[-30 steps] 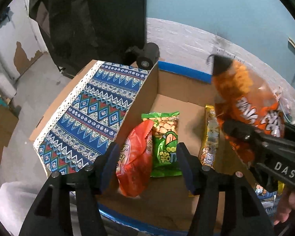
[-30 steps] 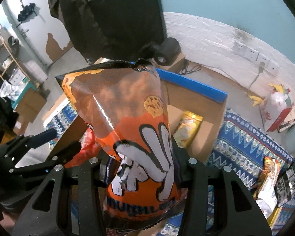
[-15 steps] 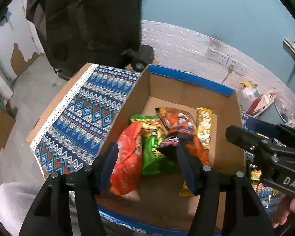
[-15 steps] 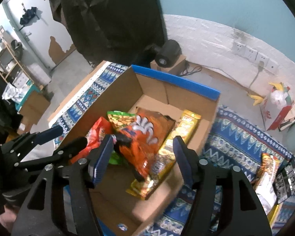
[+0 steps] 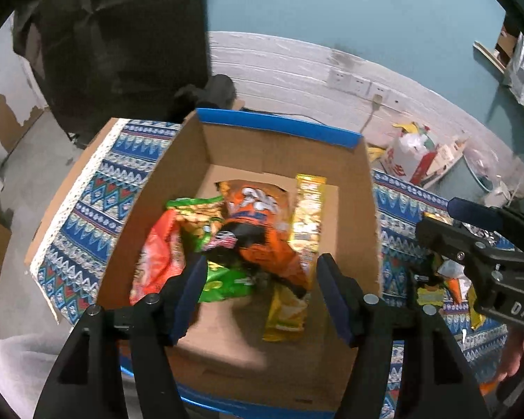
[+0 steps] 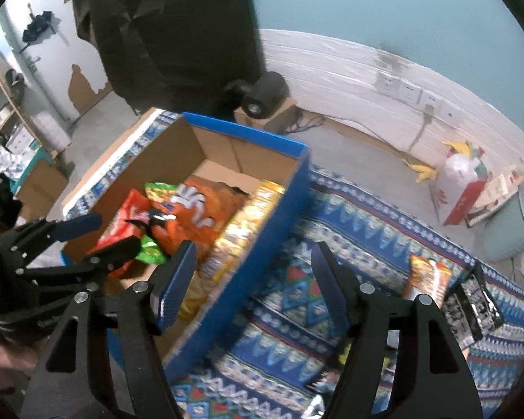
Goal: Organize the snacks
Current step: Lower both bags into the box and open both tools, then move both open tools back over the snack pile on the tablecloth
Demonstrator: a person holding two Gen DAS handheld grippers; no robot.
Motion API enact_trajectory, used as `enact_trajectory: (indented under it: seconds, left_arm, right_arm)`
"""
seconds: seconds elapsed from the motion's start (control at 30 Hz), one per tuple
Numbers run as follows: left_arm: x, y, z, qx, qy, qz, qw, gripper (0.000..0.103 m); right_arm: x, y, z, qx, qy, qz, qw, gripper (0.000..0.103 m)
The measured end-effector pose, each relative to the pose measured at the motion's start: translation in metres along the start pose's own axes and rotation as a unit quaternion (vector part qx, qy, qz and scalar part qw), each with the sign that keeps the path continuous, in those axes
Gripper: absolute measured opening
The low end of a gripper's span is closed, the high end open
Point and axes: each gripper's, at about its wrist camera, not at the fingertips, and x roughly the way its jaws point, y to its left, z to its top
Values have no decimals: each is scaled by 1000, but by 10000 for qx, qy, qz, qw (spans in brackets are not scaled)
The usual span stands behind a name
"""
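From the left wrist view, we are looking down into an open brown cardboard box with a blue-taped rim (image 5: 279, 129), standing on a counter covered by a blue woven cloth with zigzag patterns (image 5: 97, 192). Inside it, four snack packs are lying side by side: a crinkled glossy red foil bag (image 5: 153, 258) against the left wall, a shiny green peanut bag (image 5: 199, 216), a glossy orange chip bag with white lettering (image 5: 258, 223) overlapping the green one, and a long narrow golden-yellow pack (image 5: 307, 223) to the right. Our left claw (image 5: 260, 291) is hovering above them, its flat blue-padded jaws parted about halfway and having just been opening, with nothing pressed between them.

From the right wrist view, our right claw (image 6: 253, 279) is hanging over the box's blue outer wall and the cloth, its jaws having just been spreading apart, and is gripping nothing. More snack packs are lying on the cloth at the right: an orange-and-yellow foil pack (image 6: 428, 279) just beside a black-and-white patterned packet (image 6: 471, 307).
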Motion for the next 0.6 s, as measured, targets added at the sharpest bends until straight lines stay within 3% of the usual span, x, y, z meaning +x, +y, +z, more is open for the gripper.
enact_trajectory:
  seconds: [0.6]
  left_arm:
    - [9,-95,-11,812,196,-375,9958,70]
  right_arm:
    - [-19,-99,-54,376,177,-324,9986,69]
